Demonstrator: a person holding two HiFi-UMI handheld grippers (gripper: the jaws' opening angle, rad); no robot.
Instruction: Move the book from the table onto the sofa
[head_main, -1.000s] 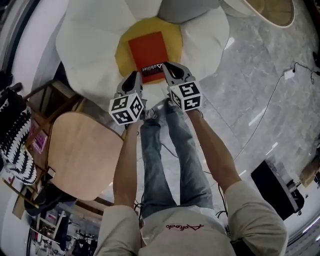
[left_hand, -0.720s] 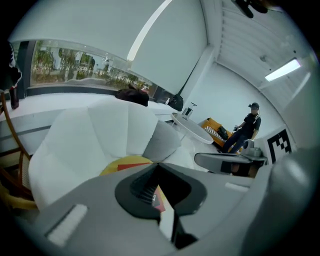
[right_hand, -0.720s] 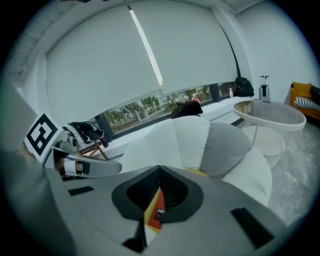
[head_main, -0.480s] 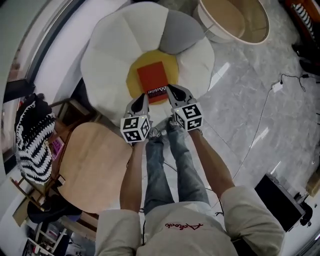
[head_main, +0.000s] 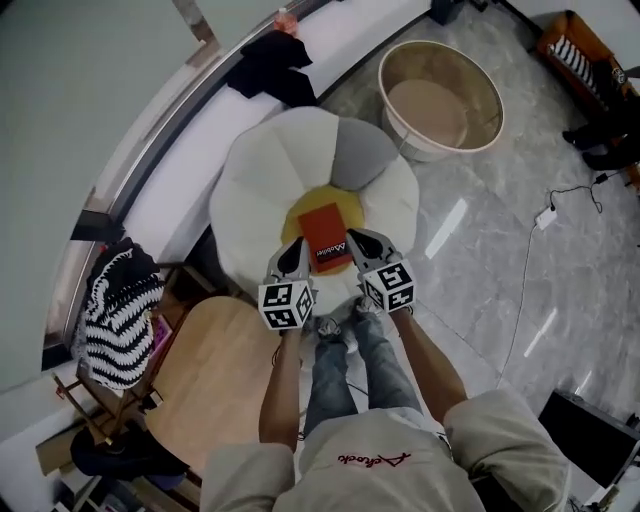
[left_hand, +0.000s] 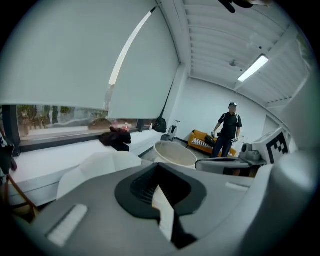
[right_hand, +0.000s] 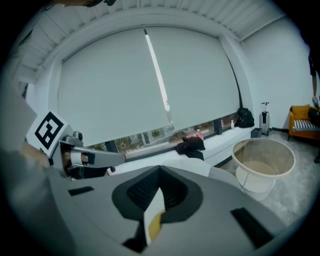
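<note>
Both tools are shut and empty: the left gripper (head_main: 291, 262) has its jaws pressed together with nothing between them, and the right gripper (head_main: 366, 250) likewise shows only a thin slit between its closed jaws. They are held side by side in front of the person, over the near edge of the sofa (head_main: 265, 190), a flower-shaped seat with white petals, one grey petal and a yellow centre. The red book (head_main: 323, 237) lies flat on that yellow centre, its lettered end toward the person; in the head view this end shows between the two gripper tips, and neither gripper grips it. The round wooden table (head_main: 215, 385) stands beside the sofa's near left edge. A round pale tub (head_main: 440, 100) sits on the floor off the sofa's far right edge.
</note>
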